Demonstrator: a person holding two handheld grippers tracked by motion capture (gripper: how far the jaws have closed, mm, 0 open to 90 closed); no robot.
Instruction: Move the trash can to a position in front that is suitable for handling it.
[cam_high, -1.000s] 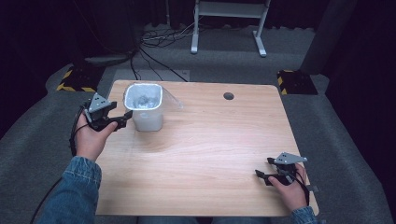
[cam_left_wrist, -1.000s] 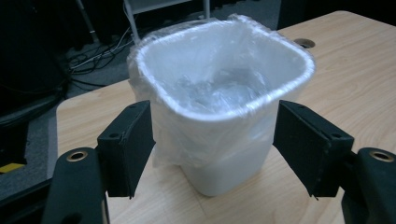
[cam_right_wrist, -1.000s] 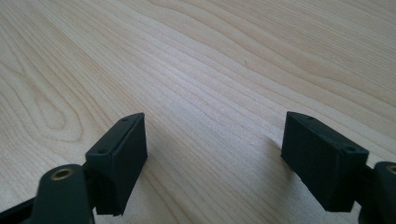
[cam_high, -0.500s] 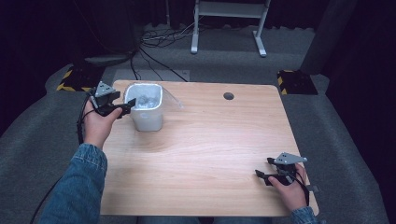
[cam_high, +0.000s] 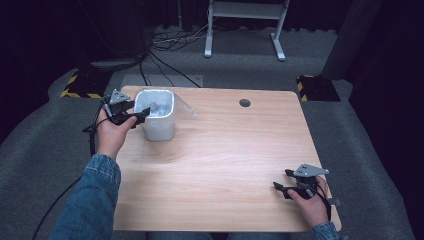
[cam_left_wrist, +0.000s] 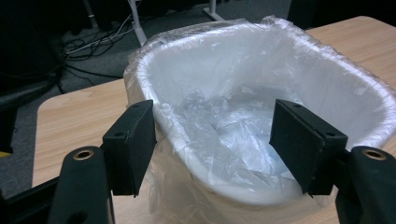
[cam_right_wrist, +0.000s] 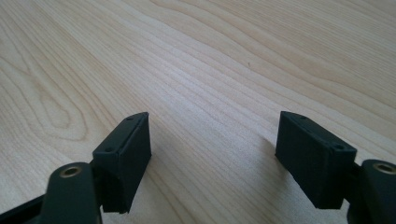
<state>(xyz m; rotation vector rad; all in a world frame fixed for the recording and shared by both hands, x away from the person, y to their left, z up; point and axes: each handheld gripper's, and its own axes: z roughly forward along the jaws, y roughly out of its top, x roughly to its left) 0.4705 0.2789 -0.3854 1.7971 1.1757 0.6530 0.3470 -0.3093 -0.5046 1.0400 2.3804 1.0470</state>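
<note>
1. High view — a pale wooden table (cam_high: 220, 160) with rounded corners carries a white bin (cam_high: 156, 119) with a clear plastic liner near its far left corner. The left gripper (cam_high: 134, 115) sits at the bin's left rim; the right gripper (cam_high: 283, 186) rests low near the near right edge, bare wood between them.
2. Left gripper view — jaws wide apart, straddling the crinkled liner (cam_left_wrist: 233, 126) at the rim, holding nothing.
3. Right gripper view — jaws spread wide over smooth wood grain, empty.

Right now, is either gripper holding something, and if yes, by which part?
Nothing is held. The left gripper is open around the near rim of the lined white bin; the right gripper is open above the bare table.
</note>
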